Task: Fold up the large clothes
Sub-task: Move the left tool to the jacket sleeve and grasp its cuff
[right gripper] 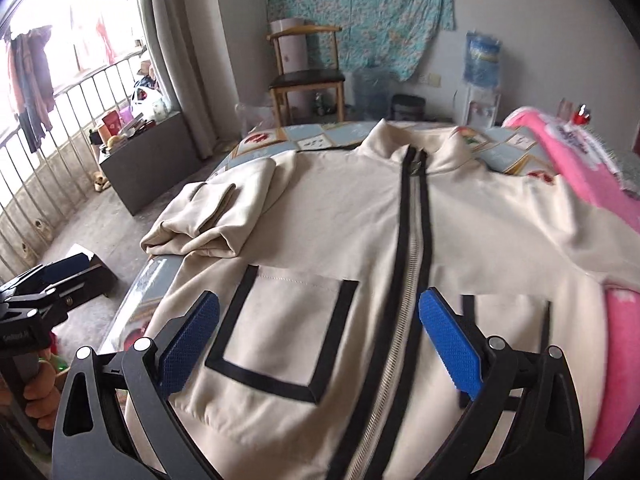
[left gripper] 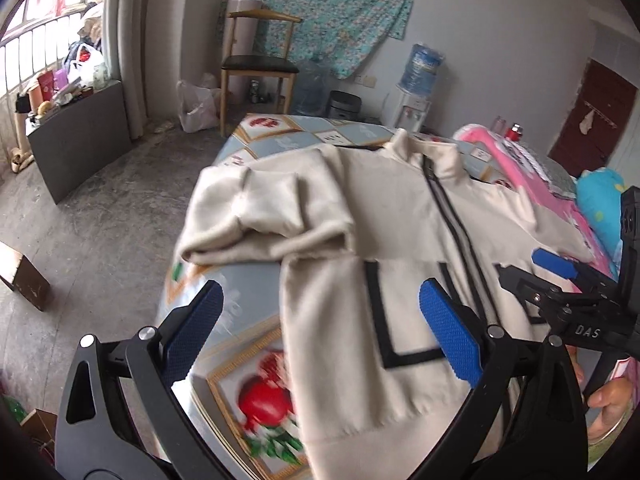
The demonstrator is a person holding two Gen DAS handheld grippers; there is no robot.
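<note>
One jacket (right gripper: 320, 216), two pockets, two spread tools (right gripper: 320, 336)

We note a wooden chair (right gripper: 307, 76) against the far wall, under a floral cloth (right gripper: 360, 8). A water dispenser (right gripper: 482, 80) stands right of it. A pink blanket (right gripper: 592, 168) lies on the patterned bedsheet (left gripper: 256, 360).

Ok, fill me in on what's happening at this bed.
A person holds a gripper in each hand over a cream zip-up jacket spread front-up on the bed. The left gripper and right gripper are both open, gripping nothing. One sleeve is bunched up at the jacket's side; the body isn't folded yet.
</note>
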